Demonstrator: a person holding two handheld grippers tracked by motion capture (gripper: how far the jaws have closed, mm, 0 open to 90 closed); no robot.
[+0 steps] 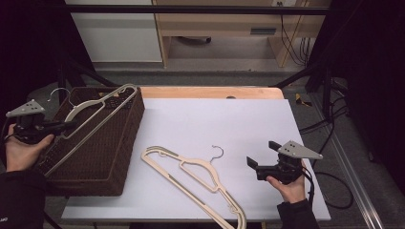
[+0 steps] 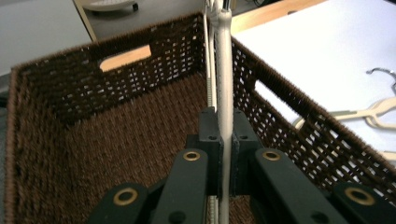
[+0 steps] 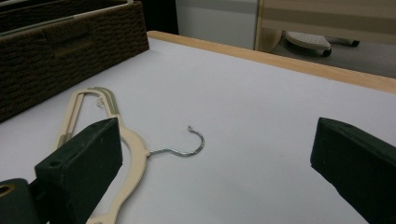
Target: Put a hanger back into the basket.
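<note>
Two cream plastic hangers here. One cream hanger (image 2: 224,70) pinched tight in the left gripper (image 2: 223,140), over the brown woven basket (image 1: 122,157). Other cream hanger (image 1: 196,176) flat on the white table (image 1: 248,119). Right gripper (image 3: 215,172) just beside, jaws spread wide, holding nothing.

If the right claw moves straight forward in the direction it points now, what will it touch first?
Probably the cream hanger lying on the white table. The right claw is open and points left toward it; the metal hook lies straight ahead. The claw's height is unclear, so it might pass above.
</note>
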